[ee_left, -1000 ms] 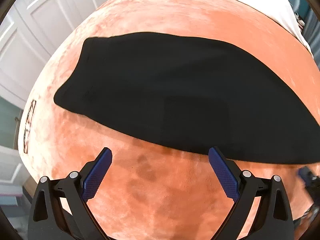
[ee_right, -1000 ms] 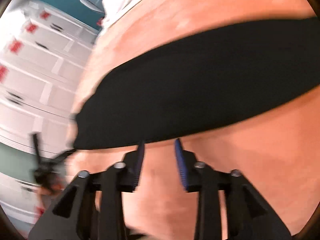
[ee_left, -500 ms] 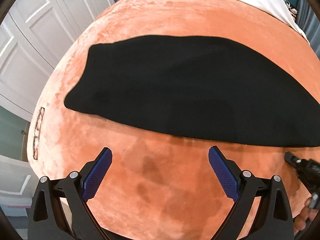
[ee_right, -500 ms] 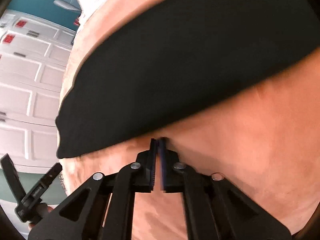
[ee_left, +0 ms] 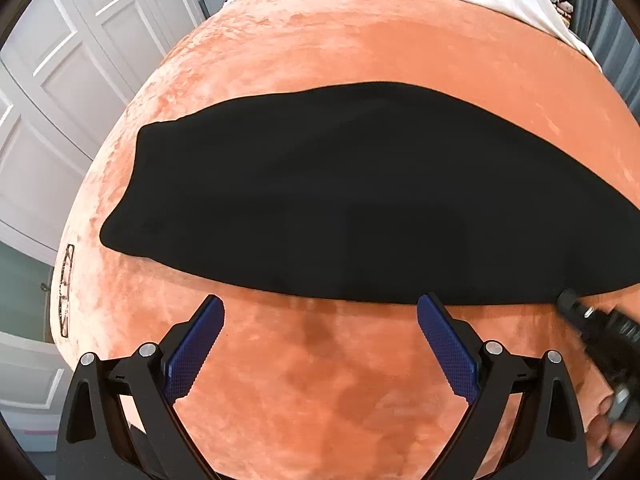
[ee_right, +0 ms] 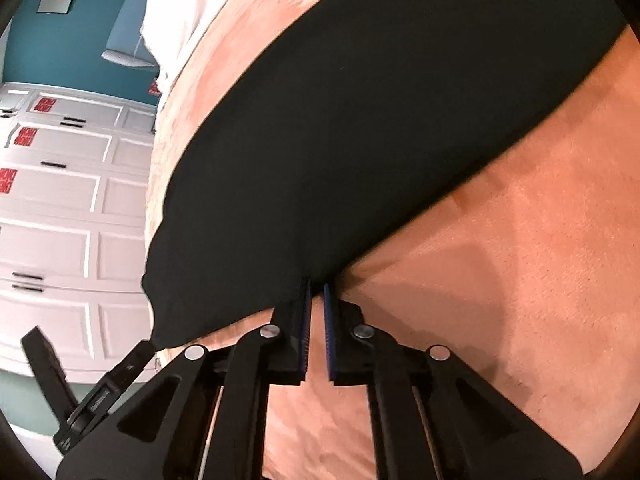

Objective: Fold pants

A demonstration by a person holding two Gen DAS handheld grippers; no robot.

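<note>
The left gripper [ee_left: 320, 322] hangs with its 2 blue pads [ee_left: 196, 350] far apart and nothing between them. The right gripper [ee_right: 317, 286] has its jaws almost together, opening a little.

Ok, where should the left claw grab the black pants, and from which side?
Probably the near left corner of the pants, coming from the near side. They lie flat on the blanket with that edge facing the open left claw, so one finger can slide under it.

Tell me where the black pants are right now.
The black pants lie flat across the orange blanket, ahead of both wrist cameras, their near edge at the right tongs.
</note>
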